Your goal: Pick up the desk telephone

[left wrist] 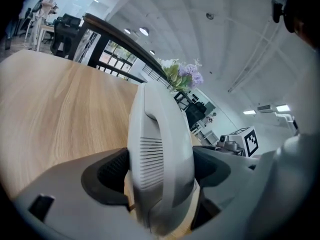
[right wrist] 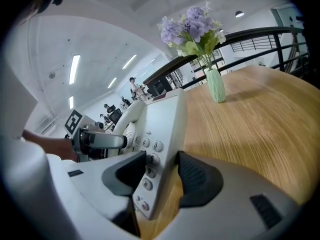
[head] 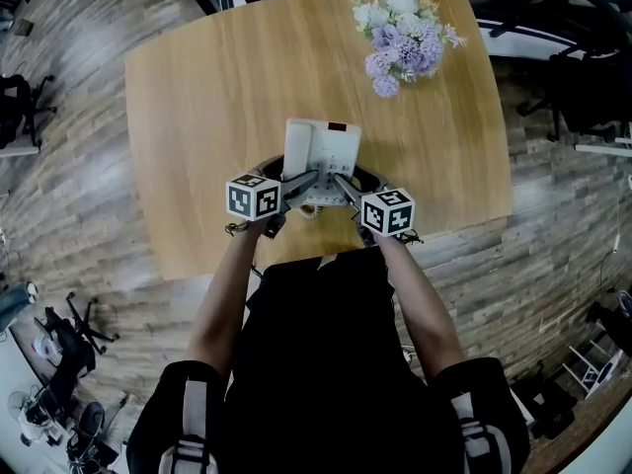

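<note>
- Head view: desk telephone (head: 322, 148) sits at the near-middle of the wooden table (head: 207, 87), straight ahead of the person and just past both grippers.
- Key relation: the phone's long axis runs away from the person. Its near short edge faces the grippers, so both come at it from that end, one on each near corner.
- Neither hand is nearer; they are side by side and level with each other.
- Left gripper (head: 299, 188): jaws fairly wide but closed on the phone's left side, with the handset (left wrist: 160, 134) filling the gap and a dark pad touching each flank.
- Right gripper (head: 343, 188): jaws near their widest and clamped on the right edge. One pad lies on the keypad (right wrist: 150, 156) face, the other under the body.
- With a pad beneath the body, the near end looks raised off the wood. Cannot tell whether the far end has left the table.
- Judgement: the coming move depends on both hands rising together, since an uneven lift would twist the phone between the two grips.
- Phone look: white or light grey plastic, roughly rectangular, with a curved handset with a slotted earpiece on its left, round numbered keys on the right, and a small dark strip at the far end.
- Purple and white flowers (head: 403, 23) in a pale green vase (right wrist: 216, 85) stand well beyond the phone, out of the way.
</note>
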Available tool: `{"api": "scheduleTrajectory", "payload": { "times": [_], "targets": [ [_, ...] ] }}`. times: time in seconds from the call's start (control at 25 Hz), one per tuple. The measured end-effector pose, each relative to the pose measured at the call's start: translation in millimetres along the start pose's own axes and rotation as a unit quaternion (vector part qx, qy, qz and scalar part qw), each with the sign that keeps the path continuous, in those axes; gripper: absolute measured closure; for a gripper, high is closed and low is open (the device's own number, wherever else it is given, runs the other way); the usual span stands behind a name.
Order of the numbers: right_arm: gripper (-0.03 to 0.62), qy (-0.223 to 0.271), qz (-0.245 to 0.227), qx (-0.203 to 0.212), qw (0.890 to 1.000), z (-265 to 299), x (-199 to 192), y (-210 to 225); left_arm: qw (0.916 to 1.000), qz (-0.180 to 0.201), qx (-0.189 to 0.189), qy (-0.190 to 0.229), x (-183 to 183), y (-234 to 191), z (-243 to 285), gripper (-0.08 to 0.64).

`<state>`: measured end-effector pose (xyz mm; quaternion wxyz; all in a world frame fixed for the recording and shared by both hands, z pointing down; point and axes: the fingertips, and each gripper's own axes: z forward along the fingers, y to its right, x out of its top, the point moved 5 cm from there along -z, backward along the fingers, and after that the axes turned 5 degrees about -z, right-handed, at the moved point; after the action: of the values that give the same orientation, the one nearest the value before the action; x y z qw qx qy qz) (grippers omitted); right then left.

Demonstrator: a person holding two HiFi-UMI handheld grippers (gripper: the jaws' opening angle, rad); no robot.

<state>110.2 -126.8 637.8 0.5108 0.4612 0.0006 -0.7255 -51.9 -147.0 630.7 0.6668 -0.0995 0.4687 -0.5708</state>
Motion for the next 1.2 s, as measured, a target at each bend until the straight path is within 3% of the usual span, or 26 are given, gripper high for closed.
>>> {"api": "scheduleTrajectory", "payload": {
  "times": [0.76, 1.2],
  "targets": [
    [0.380, 0.067, -0.067, -0.011, 0.995, -35.3, 63.5, -63.5, 0.9927, 0.074, -0.011, 0.094, 46.5, 45.4, -72.1, 0.156],
    [0.383, 0.101, -0.100, -0.021, 0.990, -54.4, 89.3, -82.6, 0.9868, 0.109, -0.015, 0.119, 66.7, 67.8, -92.6, 0.156]
  ]
}}
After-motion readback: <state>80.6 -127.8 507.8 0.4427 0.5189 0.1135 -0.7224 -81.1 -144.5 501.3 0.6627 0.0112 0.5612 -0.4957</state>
